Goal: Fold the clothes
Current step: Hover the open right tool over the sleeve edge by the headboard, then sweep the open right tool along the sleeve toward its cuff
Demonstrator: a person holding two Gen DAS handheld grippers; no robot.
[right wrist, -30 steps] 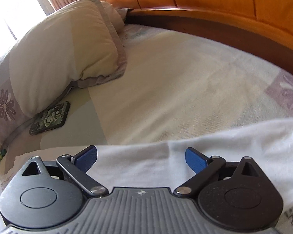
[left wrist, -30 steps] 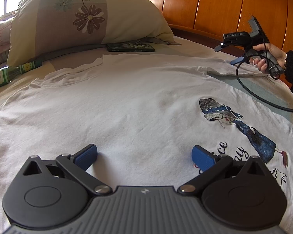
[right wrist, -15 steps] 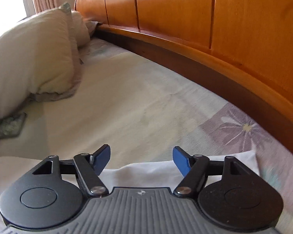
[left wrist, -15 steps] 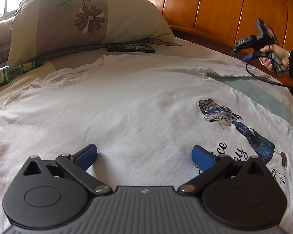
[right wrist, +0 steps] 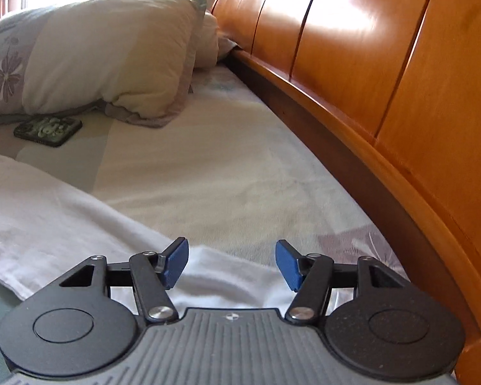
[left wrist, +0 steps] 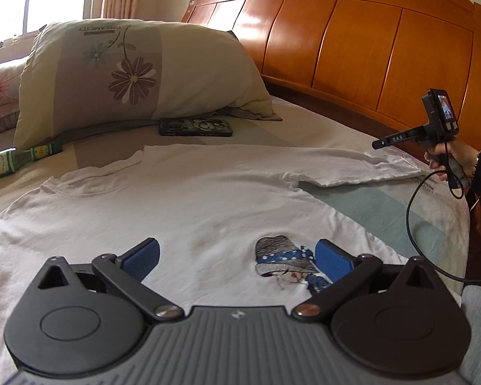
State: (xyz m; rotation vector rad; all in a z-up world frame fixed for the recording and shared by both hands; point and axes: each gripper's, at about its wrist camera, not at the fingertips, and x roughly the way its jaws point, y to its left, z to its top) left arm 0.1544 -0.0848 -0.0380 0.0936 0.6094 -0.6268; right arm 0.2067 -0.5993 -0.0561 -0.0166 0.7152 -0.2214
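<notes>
White T-shirt (left wrist: 182,205) flat on bed; left gripper (left wrist: 237,256) spread wide above it, empty; right gripper (right wrist: 232,261) closing over sleeve (right wrist: 227,272), nothing pinched.

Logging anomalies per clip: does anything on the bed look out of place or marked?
A green bottle lies on its side beside the pillow, and a phone sits on the sheet, odd for folding. The white T-shirt has a faint brownish smudge mid-chest.

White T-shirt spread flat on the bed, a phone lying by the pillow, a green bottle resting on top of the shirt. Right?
Not quite. The green bottle lies on the sheet beside the pillow, off the T-shirt, as the left wrist view shows. The phone is by the pillow.
</notes>
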